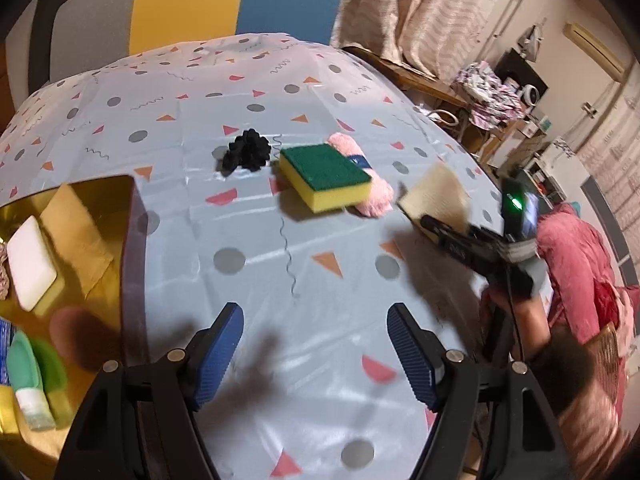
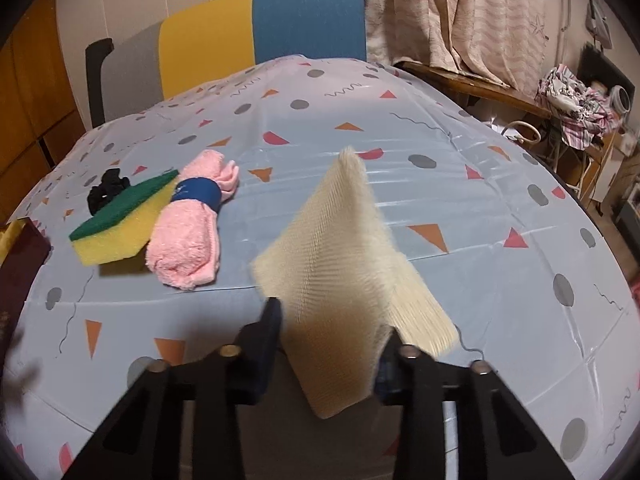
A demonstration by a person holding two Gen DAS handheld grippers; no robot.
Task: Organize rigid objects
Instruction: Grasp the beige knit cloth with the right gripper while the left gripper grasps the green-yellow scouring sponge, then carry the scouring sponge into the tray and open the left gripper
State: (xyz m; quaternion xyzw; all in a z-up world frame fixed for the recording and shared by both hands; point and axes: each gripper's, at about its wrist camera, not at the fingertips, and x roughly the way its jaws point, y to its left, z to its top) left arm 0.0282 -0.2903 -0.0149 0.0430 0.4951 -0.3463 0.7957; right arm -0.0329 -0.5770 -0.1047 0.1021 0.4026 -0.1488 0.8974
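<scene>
My right gripper [image 2: 332, 340] is shut on a cream mesh scrub pad [image 2: 340, 280] and holds it tilted above the table; the pad also shows in the left wrist view [image 1: 438, 198]. A yellow sponge with a green top [image 1: 324, 178] lies mid-table, against a rolled pink towel with a blue band [image 2: 188, 232]. A black scrunchie [image 1: 246, 152] lies left of the sponge. My left gripper [image 1: 316, 356] is open and empty over the near table, blue pads [image 1: 222, 356] apart.
A gold-lined box [image 1: 80, 240] at the left holds a white sponge [image 1: 30, 268], a green bottle [image 1: 28, 384] and other items. The patterned tablecloth [image 1: 280, 280] covers the table. A colour-block chair [image 2: 260, 36] stands behind it. Cluttered furniture is at the right.
</scene>
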